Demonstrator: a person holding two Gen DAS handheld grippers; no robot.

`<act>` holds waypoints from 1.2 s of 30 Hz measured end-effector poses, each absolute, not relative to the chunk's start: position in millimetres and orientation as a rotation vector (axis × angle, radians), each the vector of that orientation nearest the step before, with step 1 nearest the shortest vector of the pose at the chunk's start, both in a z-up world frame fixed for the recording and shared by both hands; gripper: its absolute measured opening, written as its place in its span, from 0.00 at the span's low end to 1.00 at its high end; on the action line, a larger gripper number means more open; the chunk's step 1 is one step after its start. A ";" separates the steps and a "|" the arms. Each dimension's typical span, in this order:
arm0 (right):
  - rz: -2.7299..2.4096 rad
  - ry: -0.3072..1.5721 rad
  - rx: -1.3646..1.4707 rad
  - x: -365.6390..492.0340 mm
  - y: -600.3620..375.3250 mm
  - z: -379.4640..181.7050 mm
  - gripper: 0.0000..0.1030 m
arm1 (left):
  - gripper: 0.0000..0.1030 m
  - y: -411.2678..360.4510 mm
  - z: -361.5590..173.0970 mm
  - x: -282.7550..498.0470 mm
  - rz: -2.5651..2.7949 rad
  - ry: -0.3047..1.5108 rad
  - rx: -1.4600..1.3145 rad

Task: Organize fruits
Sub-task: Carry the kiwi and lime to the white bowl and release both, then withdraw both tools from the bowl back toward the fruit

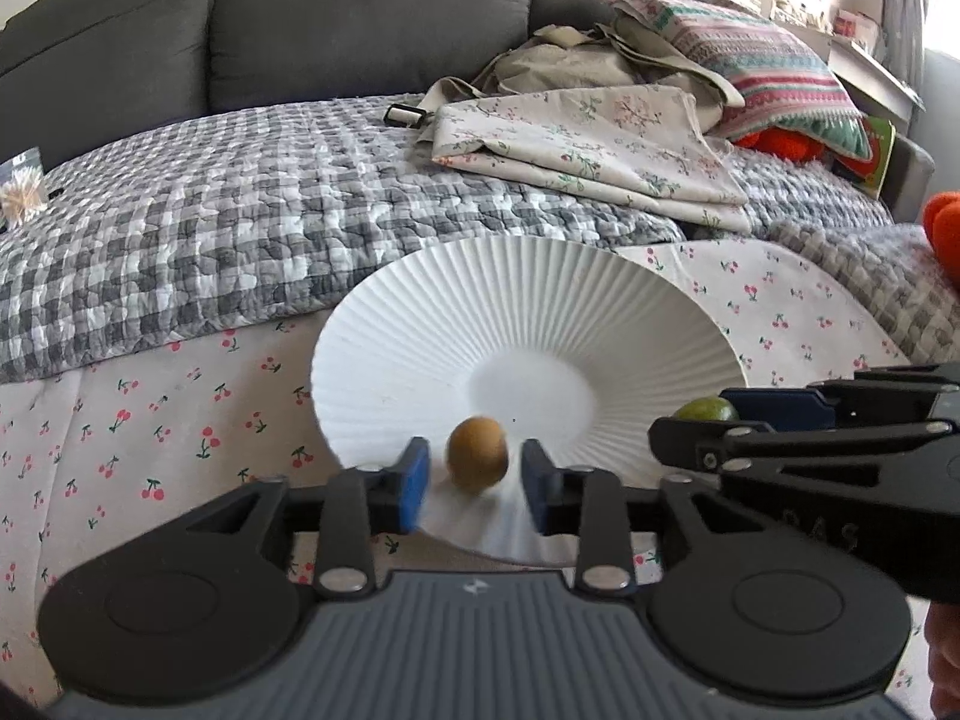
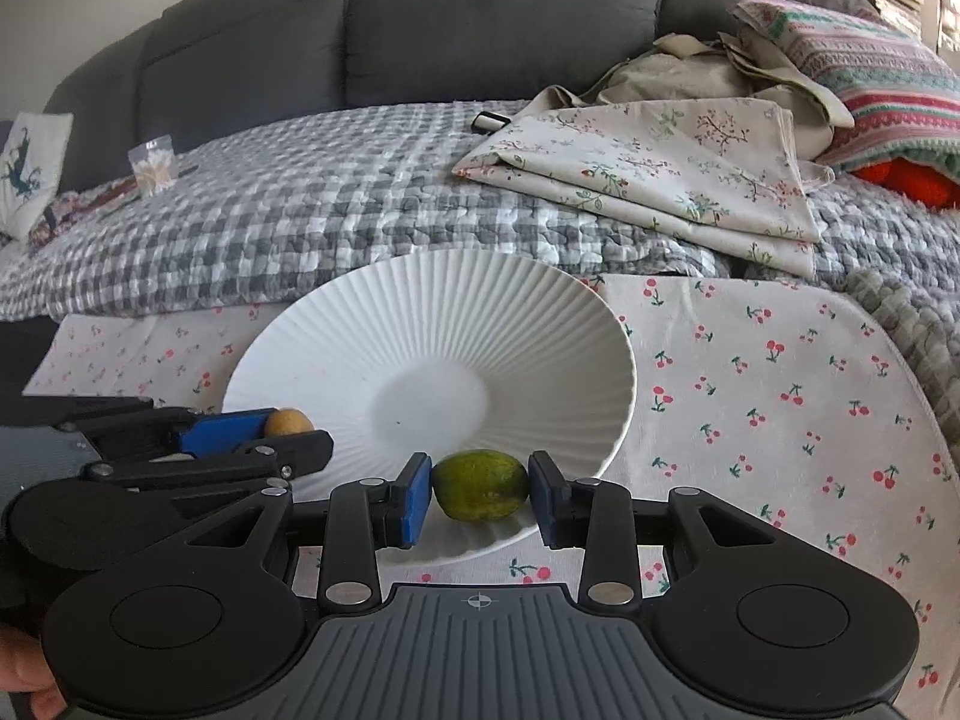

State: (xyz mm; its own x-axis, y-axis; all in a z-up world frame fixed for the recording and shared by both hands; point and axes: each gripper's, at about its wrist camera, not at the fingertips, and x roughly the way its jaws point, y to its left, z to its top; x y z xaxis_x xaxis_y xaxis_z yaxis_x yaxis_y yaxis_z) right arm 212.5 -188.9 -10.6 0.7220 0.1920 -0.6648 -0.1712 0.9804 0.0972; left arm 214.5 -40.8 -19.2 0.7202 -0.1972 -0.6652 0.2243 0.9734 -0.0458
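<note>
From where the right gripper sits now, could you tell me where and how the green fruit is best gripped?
Grip the green fruit across its ends, pads closing from left and right at mid-height. It lies on its side on the white plate near the front rim, long axis running between the right gripper pads, which already flank it. Come straight in from the front; the left gripper with the brown fruit crowds the left.
</note>
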 end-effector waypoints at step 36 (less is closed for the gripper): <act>0.266 0.607 0.306 74.9 -224.0 62.5 0.84 | 0.65 20.4 45.5 93.5 -0.198 0.756 -0.198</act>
